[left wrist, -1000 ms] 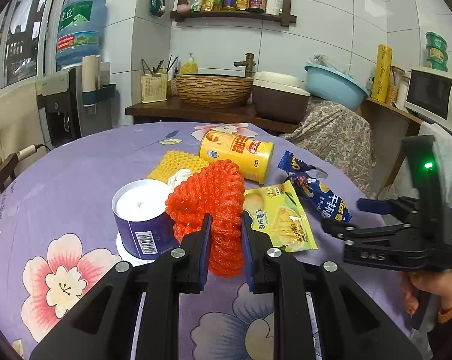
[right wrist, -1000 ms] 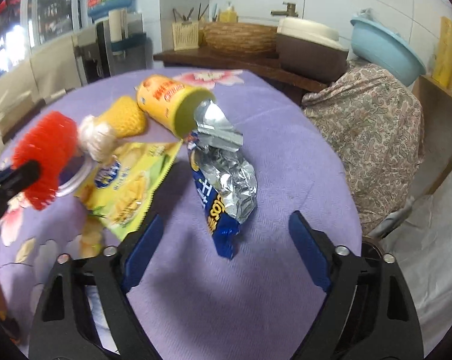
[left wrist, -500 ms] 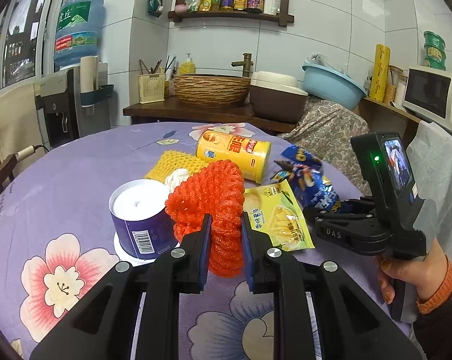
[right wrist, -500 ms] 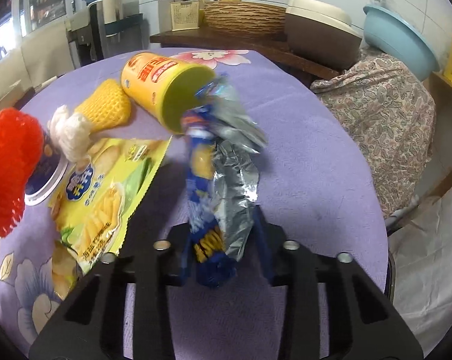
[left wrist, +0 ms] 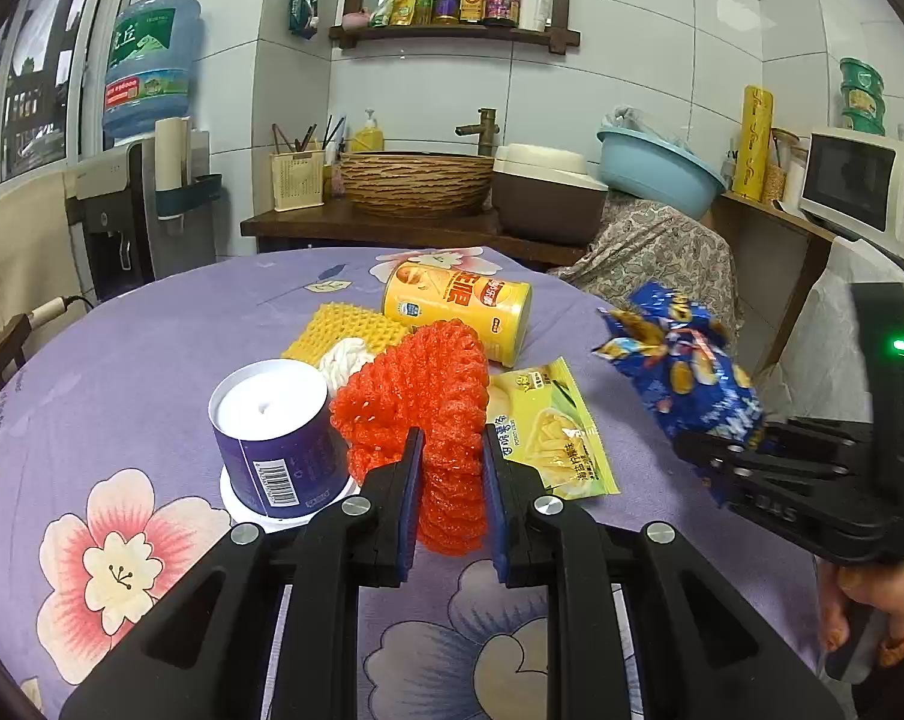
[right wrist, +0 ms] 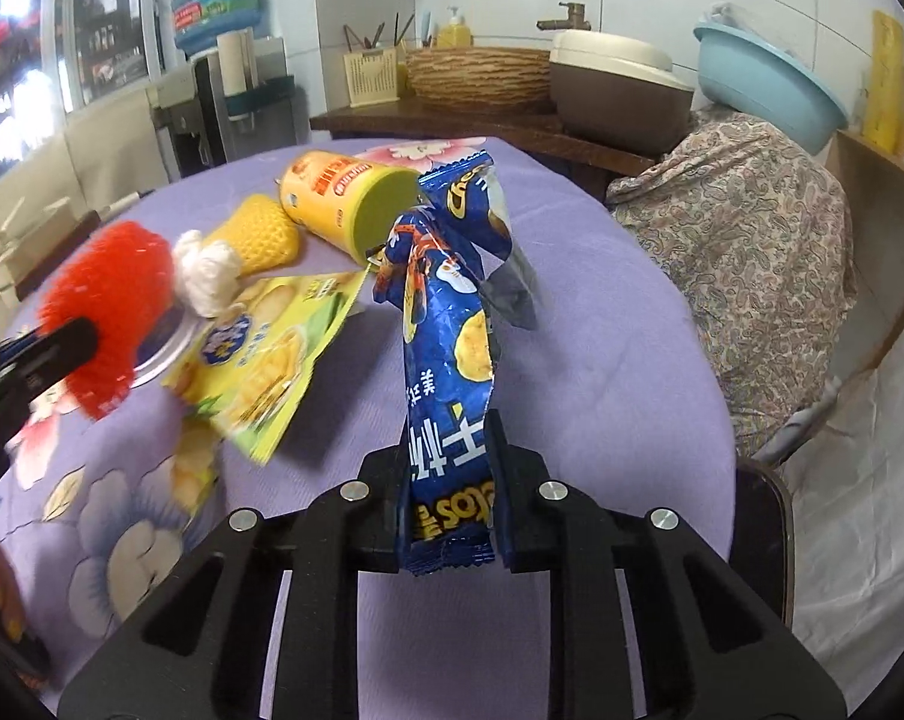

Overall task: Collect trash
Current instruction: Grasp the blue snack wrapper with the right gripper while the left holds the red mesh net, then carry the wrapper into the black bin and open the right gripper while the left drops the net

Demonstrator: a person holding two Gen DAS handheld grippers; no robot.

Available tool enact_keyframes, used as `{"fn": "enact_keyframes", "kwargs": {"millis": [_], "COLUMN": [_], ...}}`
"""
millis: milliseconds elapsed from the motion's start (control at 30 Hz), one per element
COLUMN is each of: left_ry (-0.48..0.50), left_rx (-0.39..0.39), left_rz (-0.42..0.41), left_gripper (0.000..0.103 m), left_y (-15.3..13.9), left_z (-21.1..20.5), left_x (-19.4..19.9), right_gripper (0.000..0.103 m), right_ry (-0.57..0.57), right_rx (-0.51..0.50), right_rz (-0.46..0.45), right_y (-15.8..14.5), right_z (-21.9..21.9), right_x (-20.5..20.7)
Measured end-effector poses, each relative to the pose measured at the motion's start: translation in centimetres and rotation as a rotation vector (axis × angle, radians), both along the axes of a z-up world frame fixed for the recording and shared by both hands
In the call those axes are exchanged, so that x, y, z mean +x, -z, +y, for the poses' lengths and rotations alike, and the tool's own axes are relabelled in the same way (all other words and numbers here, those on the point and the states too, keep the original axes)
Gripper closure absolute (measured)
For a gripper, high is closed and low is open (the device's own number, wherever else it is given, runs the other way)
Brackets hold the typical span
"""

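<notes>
We are pinching the blue snack bag (right wrist: 446, 360) in the just-closed right gripper (right wrist: 449, 498) by its slippery bottom seam, the left gripper (left wrist: 449, 498) clamping the red foam net (left wrist: 419, 396), so the bag risks sliding free.

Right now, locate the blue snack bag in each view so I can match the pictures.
Left wrist: blue bag at right, off the table, held by the right tongs.
Right wrist: blue bag centre, upright between the tongs.
Shared landmark: yellow can lying behind it.
</notes>
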State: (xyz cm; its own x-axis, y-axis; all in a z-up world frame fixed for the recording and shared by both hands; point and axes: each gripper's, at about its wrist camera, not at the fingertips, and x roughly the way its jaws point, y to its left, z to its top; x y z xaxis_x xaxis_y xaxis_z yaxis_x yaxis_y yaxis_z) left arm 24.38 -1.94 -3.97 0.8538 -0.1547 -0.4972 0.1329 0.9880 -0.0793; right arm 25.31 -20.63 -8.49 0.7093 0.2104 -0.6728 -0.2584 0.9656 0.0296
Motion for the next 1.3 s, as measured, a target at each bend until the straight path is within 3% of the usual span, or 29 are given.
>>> {"fn": "enact_keyframes", "kwargs": {"millis": [400, 667, 900, 1300], "left_ry": [0.076, 0.210, 0.385, 0.532], "left_rx": [0.011, 0.033, 0.007, -0.020], "left_rz": [-0.009, 0.038, 0.073, 0.143], "left_gripper": [0.084, 0.084, 0.084, 0.084], "left_y": [0.2, 0.6, -0.3, -0.5], "left_z": [-1.6, -5.7, -12.2, -20.4], "left_x": [-0.7, -1.5, -2.6, -1.6], "right_gripper": [0.082, 0.082, 0.082, 0.082], "right_ry": [0.083, 0.225, 0.356, 0.431], "right_rx": [0.134, 0.146, 0.144, 0.133], "right_rz": [-0.074, -0.084, -0.024, 0.117], "right_y": [-1.6, -0.4, 2.9, 9.7], "right_z": [-6.7, -13.1, -18.4, -22.3], "right_x": [-8.1, -12.1, -13.2, -10.7]}}
